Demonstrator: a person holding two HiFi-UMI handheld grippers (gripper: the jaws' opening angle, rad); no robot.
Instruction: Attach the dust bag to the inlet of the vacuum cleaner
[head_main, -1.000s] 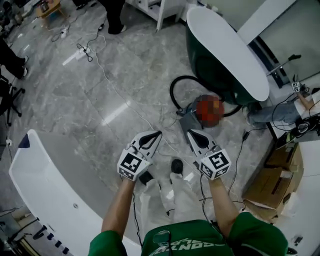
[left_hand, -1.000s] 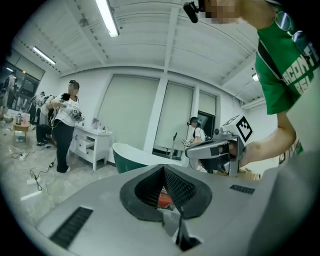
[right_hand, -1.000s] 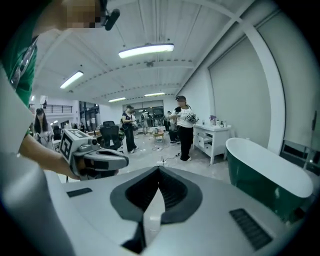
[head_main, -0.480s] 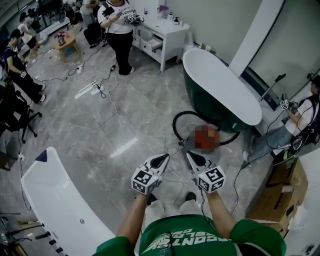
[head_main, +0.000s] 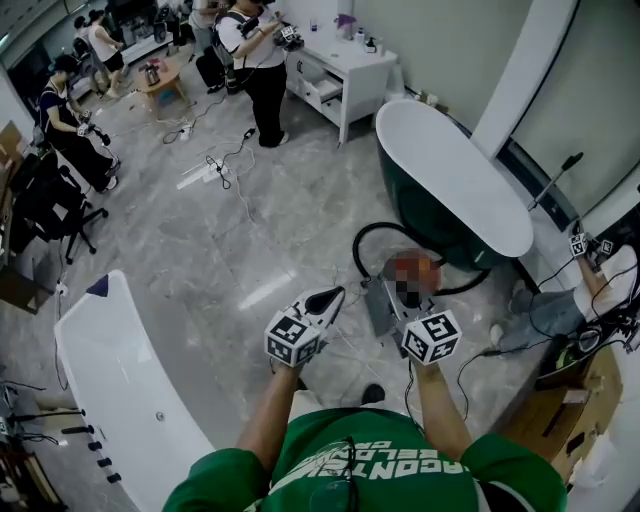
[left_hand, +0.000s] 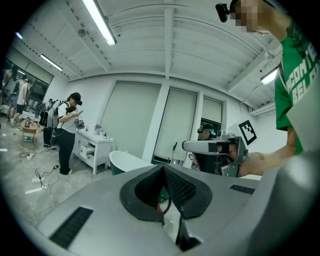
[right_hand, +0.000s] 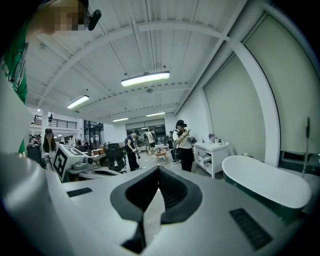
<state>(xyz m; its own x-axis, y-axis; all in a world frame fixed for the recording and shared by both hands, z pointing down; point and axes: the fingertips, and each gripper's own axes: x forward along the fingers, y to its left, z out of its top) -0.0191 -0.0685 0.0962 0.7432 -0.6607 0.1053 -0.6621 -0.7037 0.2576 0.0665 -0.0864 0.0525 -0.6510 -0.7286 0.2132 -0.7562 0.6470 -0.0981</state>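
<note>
Rising from the floor, the left gripper (head_main: 335, 294) and right gripper (head_main: 398, 305) have their jaws pressed together, holding nothing. The vacuum cleaner (head_main: 432, 268) stays on the floor beside the bathtub (head_main: 455, 180), so work there seems over. The dust bag cannot be made out.

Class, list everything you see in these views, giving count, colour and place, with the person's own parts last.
vacuum cleaner: one, red, on the floor beside the green bathtub
hose: one, black, looped at the vacuum cleaner
green bathtub: one, dark green with a white rim, upper right
white bathtub: one, white, lower left
cabinet: one, white, by the far wall
cardboard box: one, brown, lower right
other people: at least four, around the room's edges
left gripper: one, grey, jaws together, empty
right gripper: one, grey, jaws together, empty
</note>
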